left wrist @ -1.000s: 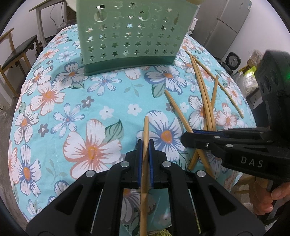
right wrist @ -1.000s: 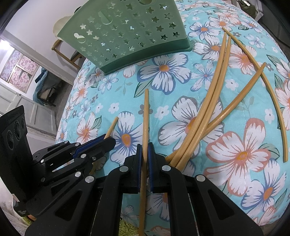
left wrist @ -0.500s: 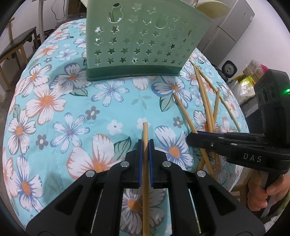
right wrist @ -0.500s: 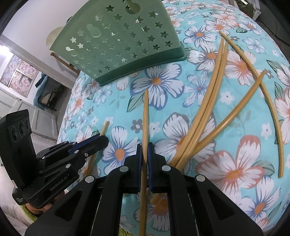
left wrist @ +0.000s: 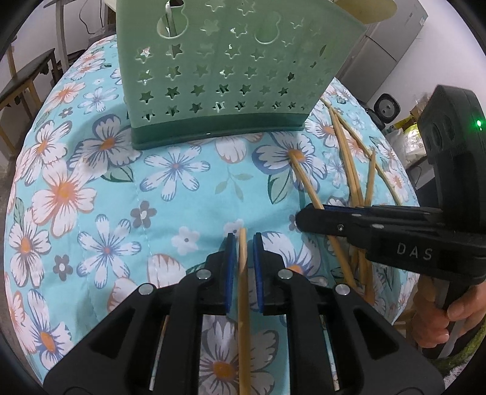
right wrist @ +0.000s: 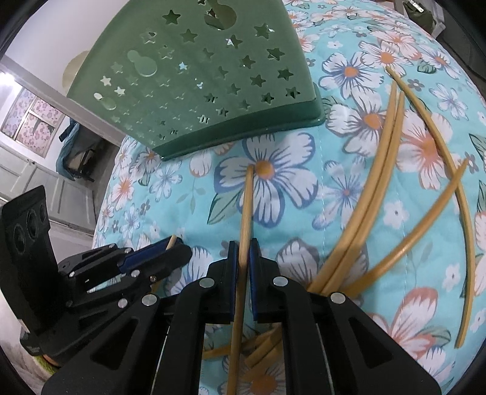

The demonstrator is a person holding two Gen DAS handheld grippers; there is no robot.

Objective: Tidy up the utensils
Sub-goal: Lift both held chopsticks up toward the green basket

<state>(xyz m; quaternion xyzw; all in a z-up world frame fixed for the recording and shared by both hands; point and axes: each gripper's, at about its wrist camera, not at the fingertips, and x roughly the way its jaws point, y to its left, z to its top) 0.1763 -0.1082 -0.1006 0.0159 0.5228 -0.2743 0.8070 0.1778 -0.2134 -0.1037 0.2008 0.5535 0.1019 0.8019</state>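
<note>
lived-in home room, floral cloth [left wrist: 91, 188] over worktop ahead of gripper, wooden chairs [left wrist: 27, 82] far left, grey fridge [left wrist: 385, 48] far right, panelled door [right wrist: 33, 179] behind

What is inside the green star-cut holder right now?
Through a cutout in the green holder one pale upright rod shows. The walls hide the rest, so its contents cannot be counted.

Perforated plastic utensil basket [left wrist: 231, 70]: pale green, darker green base, star-shaped cut-outs.
Quilted cloth table cover [left wrist: 182, 188]: turquoise, white and orange flowers.
Thin bamboo chopsticks [right wrist: 376, 194]: tan.
Gripper pads [left wrist: 230, 267]: blue on black plastic.
</note>
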